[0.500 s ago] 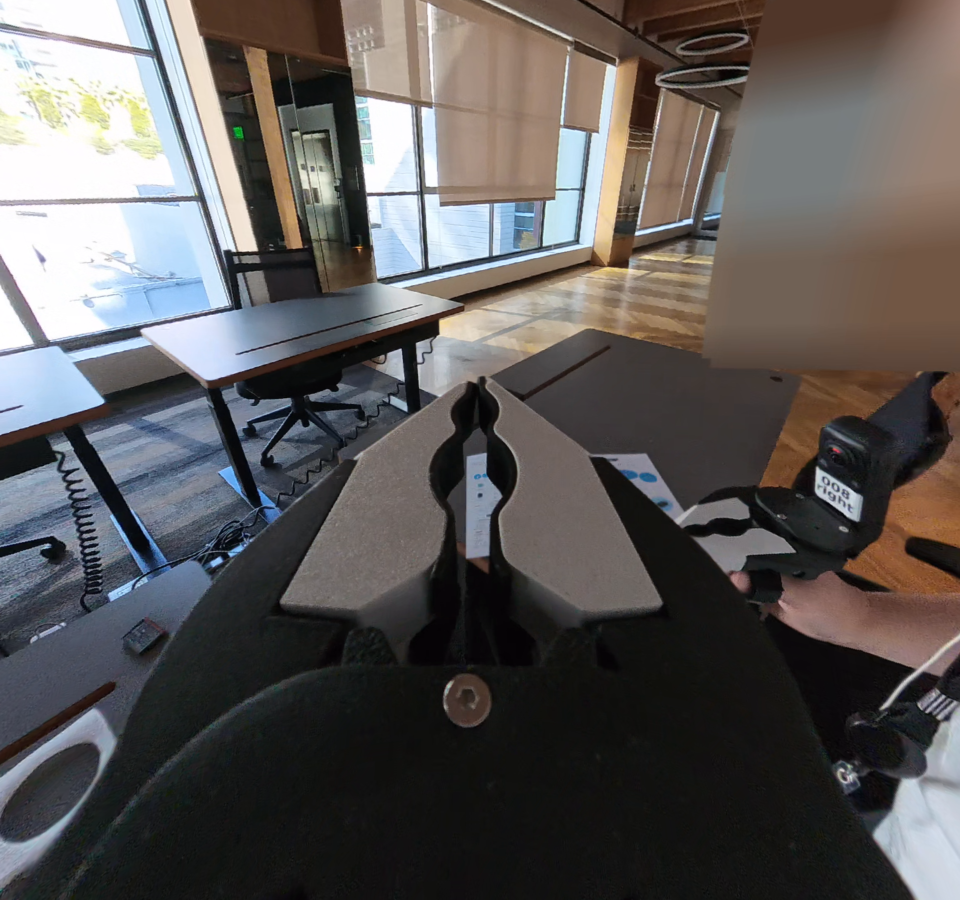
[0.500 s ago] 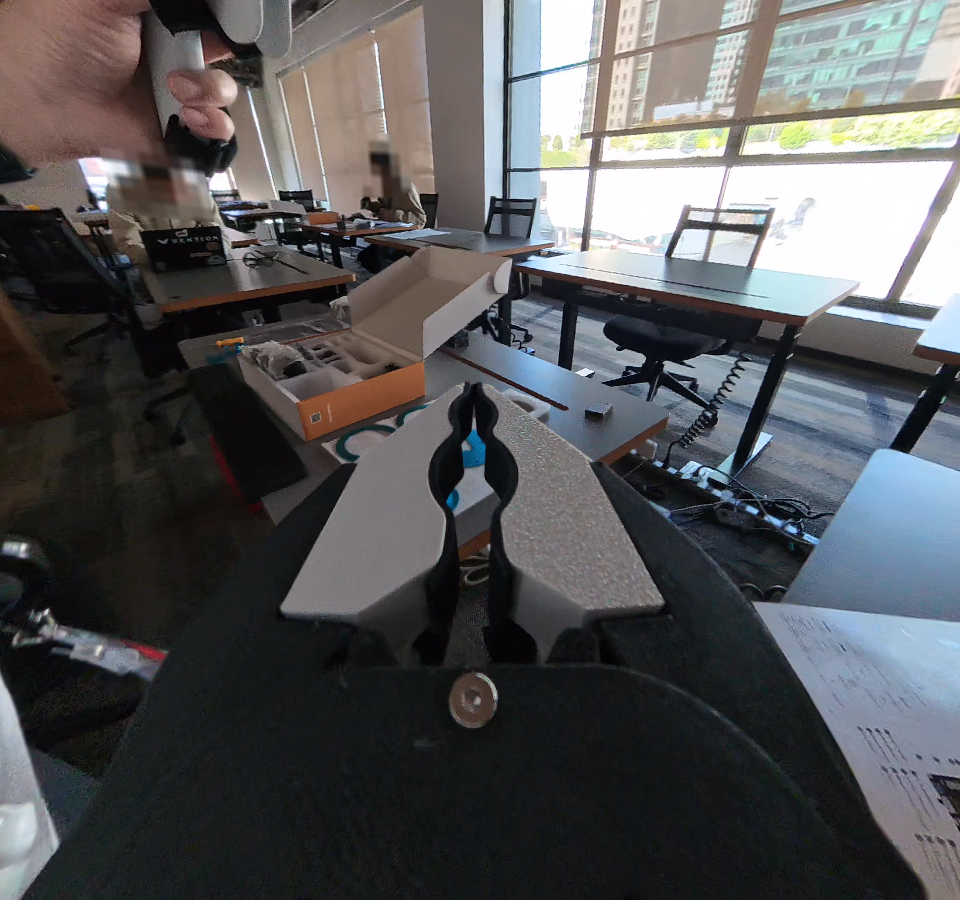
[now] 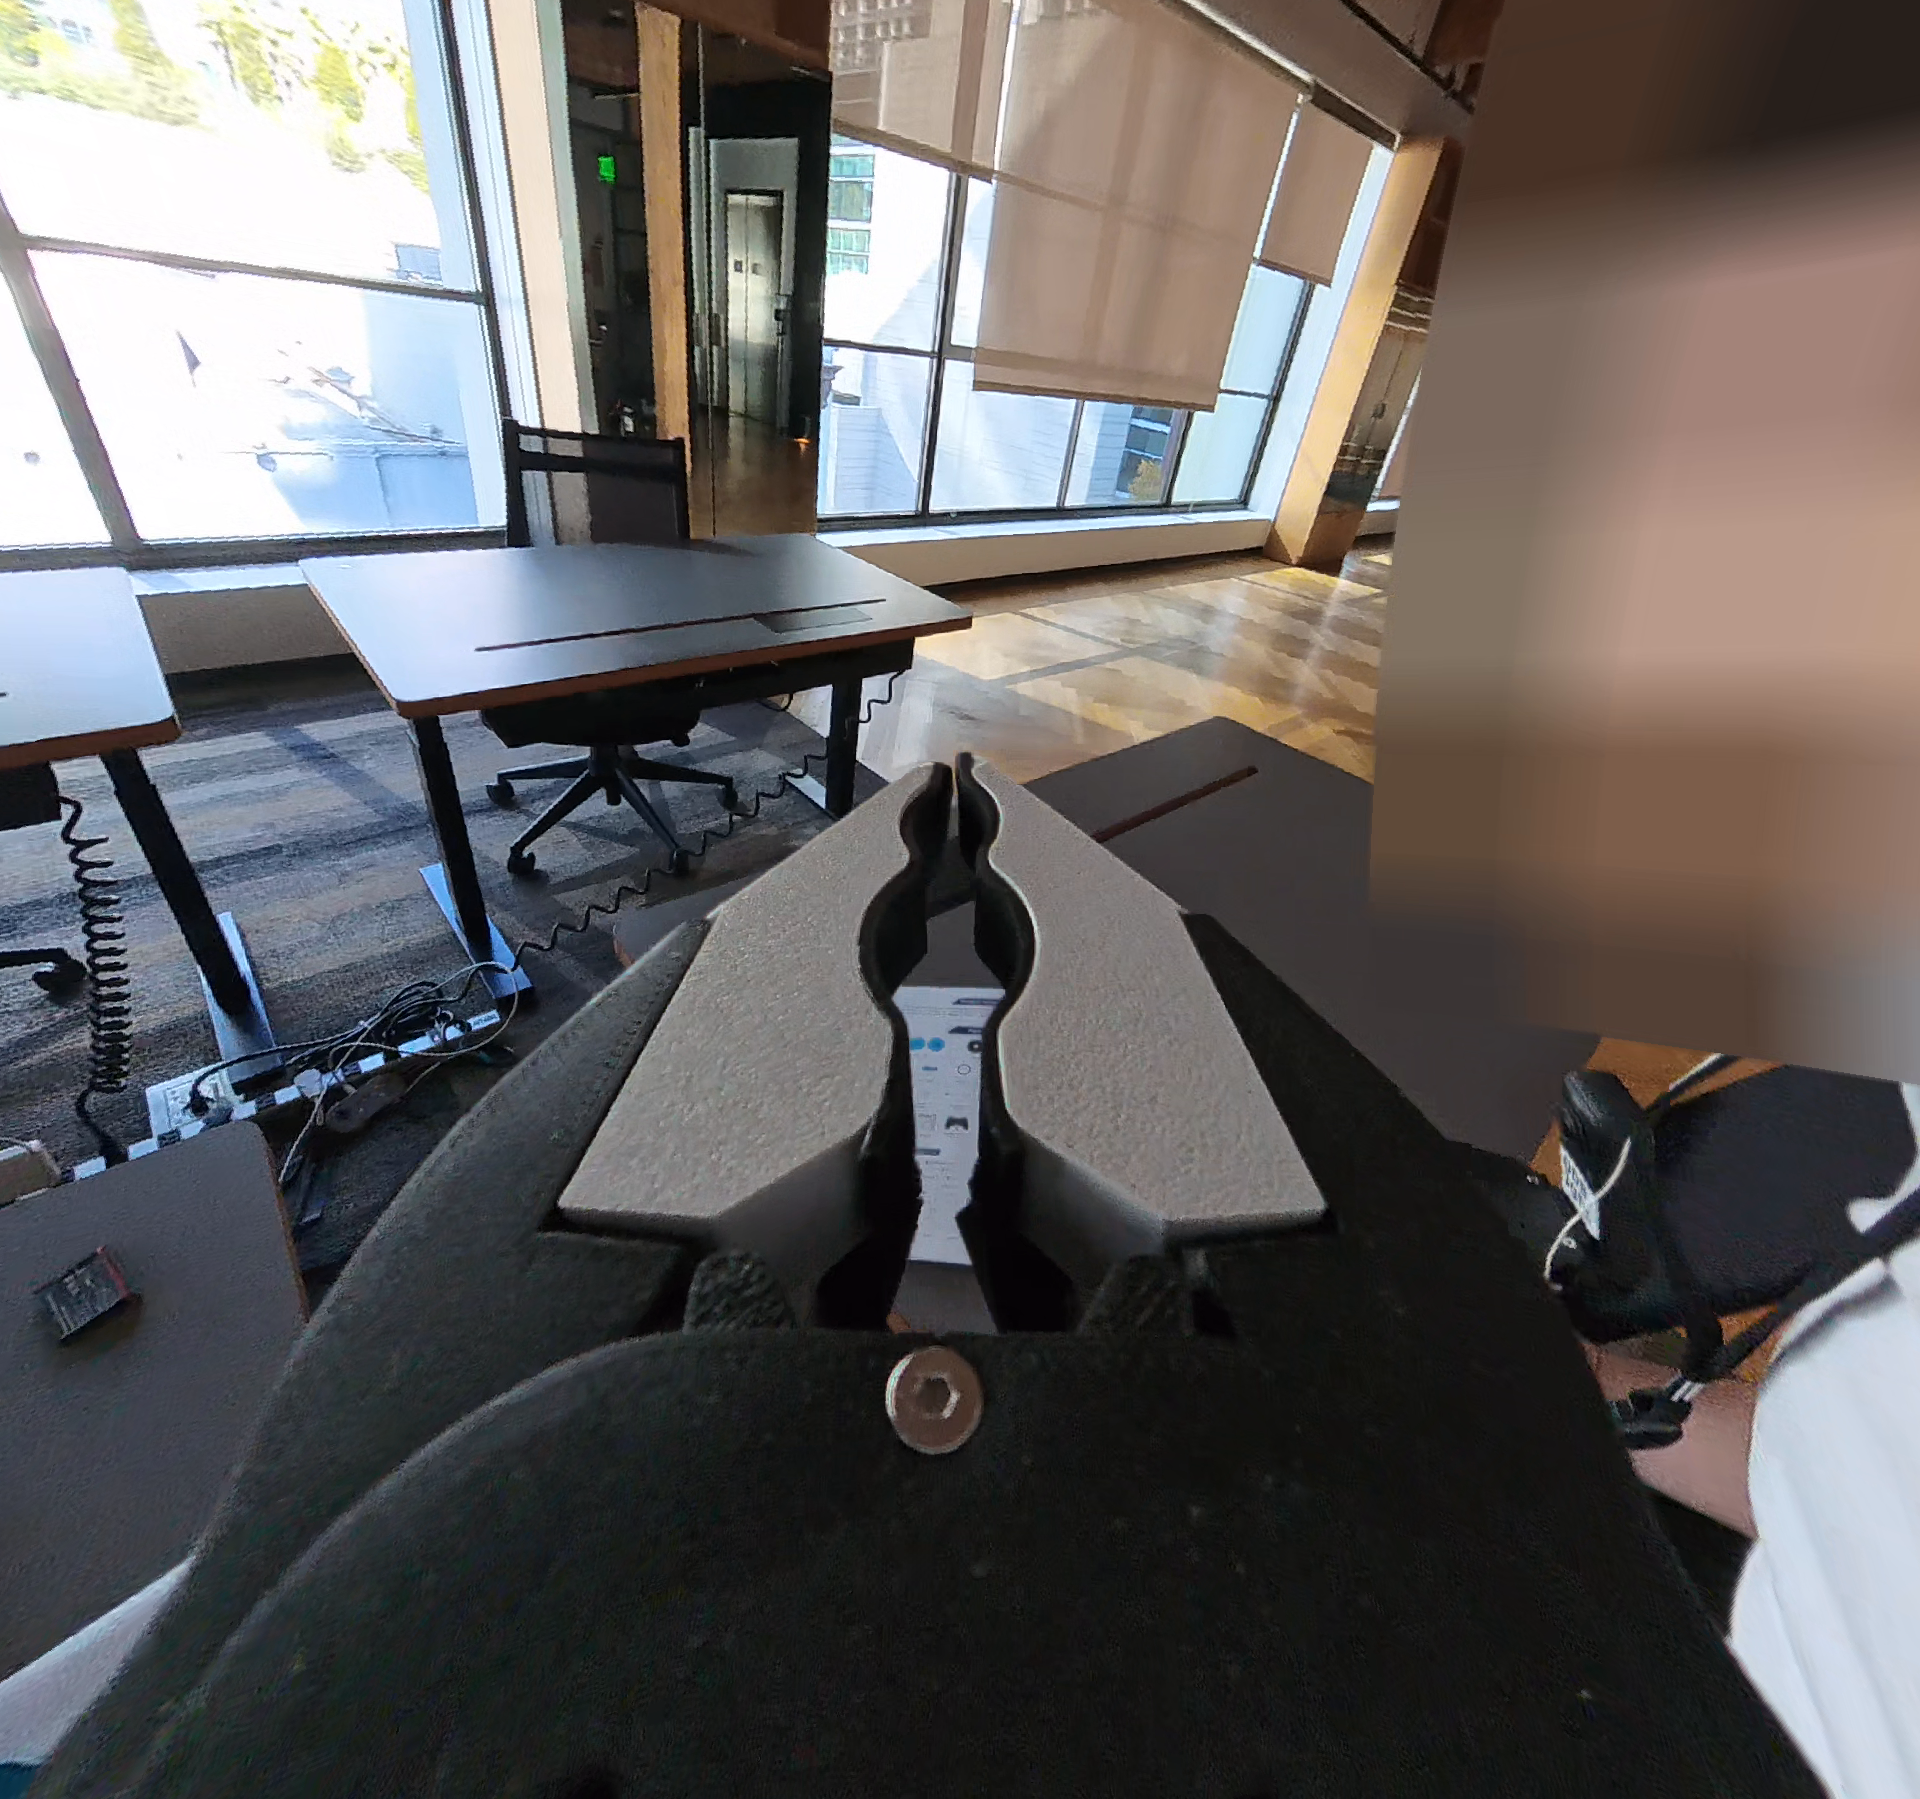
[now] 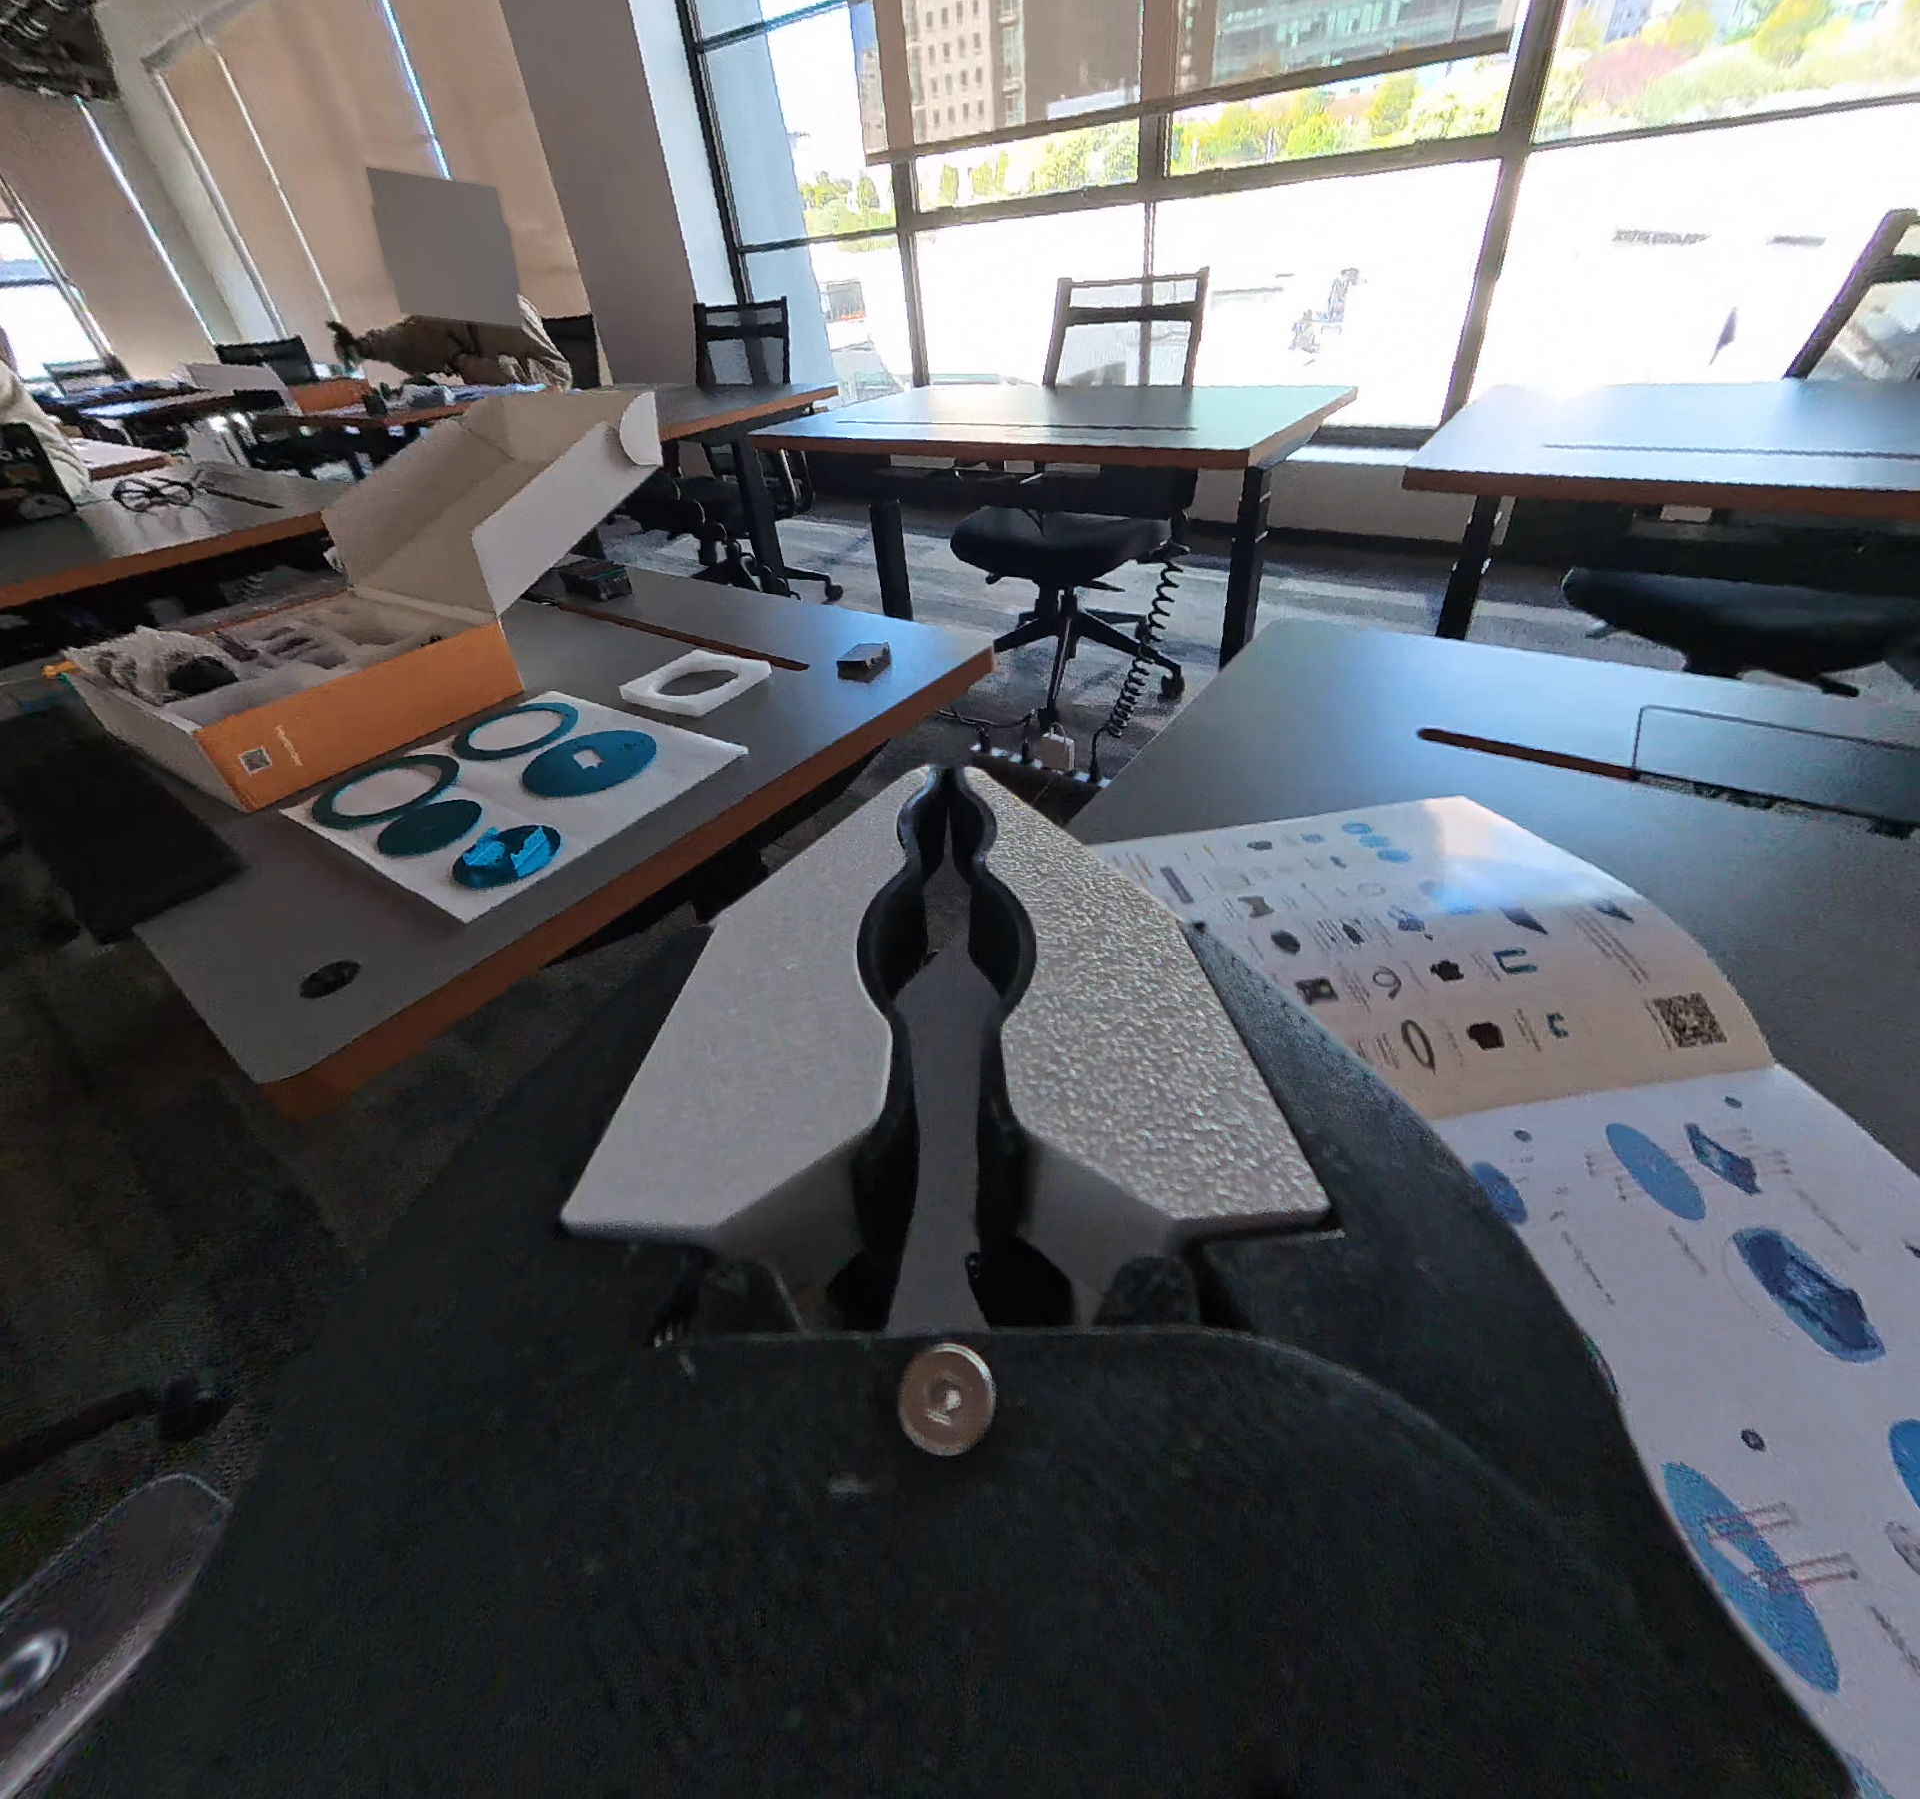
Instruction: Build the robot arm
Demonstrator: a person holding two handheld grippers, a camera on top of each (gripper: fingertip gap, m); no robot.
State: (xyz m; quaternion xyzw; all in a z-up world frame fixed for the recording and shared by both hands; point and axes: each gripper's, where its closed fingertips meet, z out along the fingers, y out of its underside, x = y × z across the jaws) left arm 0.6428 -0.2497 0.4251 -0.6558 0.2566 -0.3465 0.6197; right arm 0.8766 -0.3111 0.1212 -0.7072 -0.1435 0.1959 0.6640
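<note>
Above the dark tabletop (image 4: 1558,710) we hold both grippers, left (image 3: 954,781) and right (image 4: 948,791), jaws closed and empty, where a careless dip could crumple the glossy printed sheet (image 4: 1507,970).

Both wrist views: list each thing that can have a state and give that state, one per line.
Left gripper: shut, holding nothing.
Right gripper: shut, holding nothing.
Orange box: lid flipped open, on the desk.
Leaflet: unfolded, curling up from the desk beside the right gripper.
Blue rings and discs: lying flat on a white sheet.
White foam frame: flat on the desk, hollow.
Roller blinds: partly lowered.
</note>
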